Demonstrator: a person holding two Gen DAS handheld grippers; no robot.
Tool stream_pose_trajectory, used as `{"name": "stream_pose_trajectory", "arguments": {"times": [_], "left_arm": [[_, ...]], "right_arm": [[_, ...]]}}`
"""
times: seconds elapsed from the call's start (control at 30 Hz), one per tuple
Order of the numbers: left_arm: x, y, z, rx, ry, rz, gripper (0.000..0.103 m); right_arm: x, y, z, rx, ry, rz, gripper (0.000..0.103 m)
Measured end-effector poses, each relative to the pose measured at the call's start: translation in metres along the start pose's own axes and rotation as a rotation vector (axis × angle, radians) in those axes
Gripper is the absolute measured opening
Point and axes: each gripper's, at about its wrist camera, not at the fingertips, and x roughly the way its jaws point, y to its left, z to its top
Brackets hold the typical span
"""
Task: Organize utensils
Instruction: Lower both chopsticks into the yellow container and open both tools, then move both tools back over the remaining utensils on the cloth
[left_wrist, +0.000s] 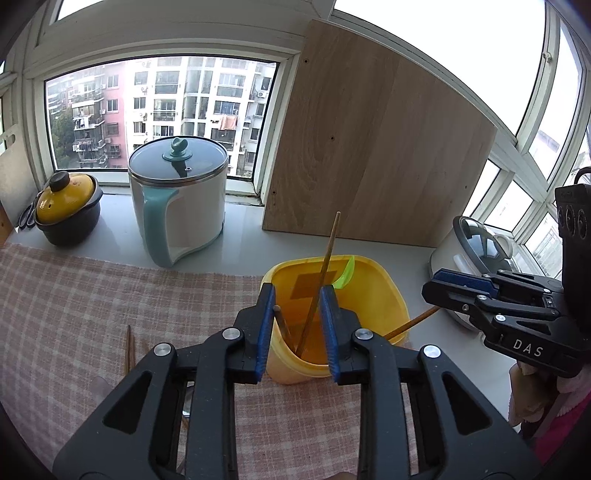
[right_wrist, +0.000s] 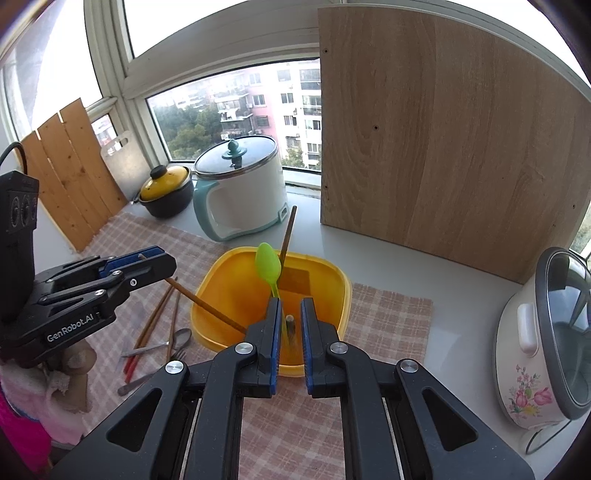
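At the left edge of the right wrist frame your left claw (right_wrist: 157, 258) reaches in over the checked cloth (right_wrist: 388, 306), its pads a narrow way apart; in its own view no pad presses on the chopstick (left_wrist: 282, 326) that stands between them. Below it, lower left, loose chopsticks (right_wrist: 153, 321) and a metal spoon (right_wrist: 177, 338) lie on the cloth beside the tub. At the frame's centre the yellow tub (right_wrist: 332, 273) sits on the counter (right_wrist: 369, 251), with a green spoon (right_wrist: 268, 266) and a long chopstick (right_wrist: 288, 230) leaning up out of it and another chopstick (right_wrist: 207, 304) slanting over its left rim. Your right claw (right_wrist: 290, 325) hangs over the tub's near rim, open narrowly, with a chopstick end (right_wrist: 290, 326) standing in the gap, free of both pads. Behind, upper left, stand a black pot (right_wrist: 166, 192) and a white cooker (right_wrist: 240, 192); a flowered cooker (right_wrist: 535, 350) fills the right edge.
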Motion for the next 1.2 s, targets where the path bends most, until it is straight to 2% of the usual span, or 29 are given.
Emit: {"name": "stream_pose_trajectory", "arguments": {"times": [0.1,0.2,0.33,0.4,0.6,0.67,0.97,1.2], "left_arm": [[-0.003,0.003,-0.003,-0.008,-0.001,0.006,0.024],[-0.007,0.006,-0.005,-0.011,-0.002,0.013,0.024],[-0.012,0.01,-0.009,-0.012,0.002,0.024,0.024],[-0.016,0.012,-0.01,-0.012,0.004,0.029,0.024],[-0.03,0.031,-0.019,-0.032,0.011,0.036,0.026],[-0.038,0.044,-0.024,-0.047,0.004,0.05,0.038],[-0.07,0.11,-0.05,-0.076,0.048,0.138,0.038],[-0.083,0.154,-0.076,-0.126,0.094,0.161,0.038]], "right_arm": [[-0.004,0.0,-0.002,0.003,-0.017,-0.012,0.041],[-0.006,0.0,-0.003,0.005,-0.028,-0.019,0.055],[-0.009,0.004,-0.004,0.006,-0.033,-0.03,0.06],[-0.011,0.008,-0.005,0.003,-0.041,-0.041,0.07],[-0.014,0.021,-0.011,-0.014,-0.039,-0.068,0.075],[-0.016,0.025,-0.015,-0.015,-0.041,-0.07,0.078],[-0.023,0.057,-0.033,-0.037,-0.077,-0.026,0.079],[-0.018,0.093,-0.05,-0.08,-0.095,0.021,0.079]]}}
